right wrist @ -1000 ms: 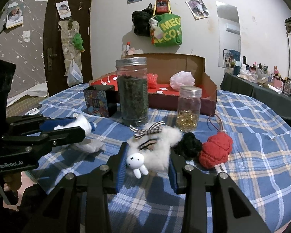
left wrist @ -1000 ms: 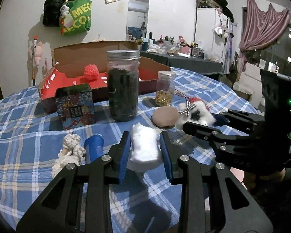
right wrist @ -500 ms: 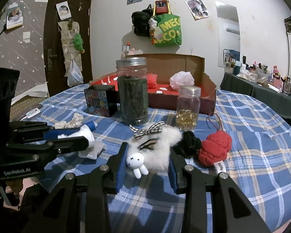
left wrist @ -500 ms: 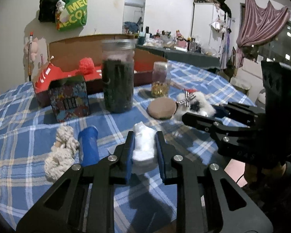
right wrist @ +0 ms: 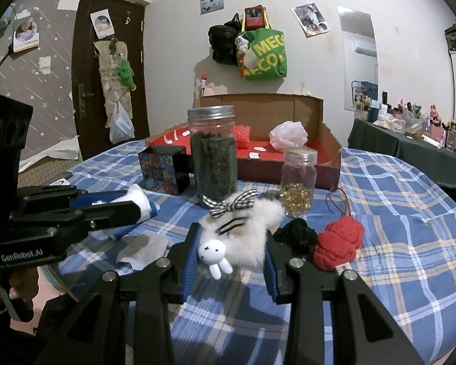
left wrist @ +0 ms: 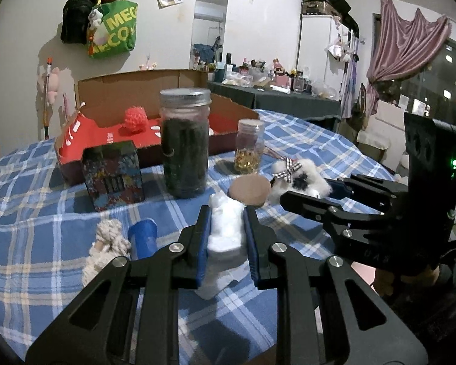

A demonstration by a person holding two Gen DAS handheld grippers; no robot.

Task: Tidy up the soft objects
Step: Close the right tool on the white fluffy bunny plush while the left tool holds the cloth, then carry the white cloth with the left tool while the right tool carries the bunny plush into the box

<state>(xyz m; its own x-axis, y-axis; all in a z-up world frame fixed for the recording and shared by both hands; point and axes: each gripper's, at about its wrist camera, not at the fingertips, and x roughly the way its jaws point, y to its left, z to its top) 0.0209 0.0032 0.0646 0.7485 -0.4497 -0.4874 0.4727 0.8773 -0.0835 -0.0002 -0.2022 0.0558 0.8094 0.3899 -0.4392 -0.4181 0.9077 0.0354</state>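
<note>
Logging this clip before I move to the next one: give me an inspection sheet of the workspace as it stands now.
Surface: table under a blue plaid cloth.
Job's things: white wad, white fluffy toy, black yarn ball, red knit ball, rope knot; red pom-pom and pink pouf already lie in the cardboard box.
Clutter: tall jar, small jar, patterned tin, brown disc, blue tube.
Grippers: left gripper shut on the white wad; right gripper shut on the white fluffy toy.
Cables: nothing seen.
Surroundings: green bag on the wall, dark door.
</note>
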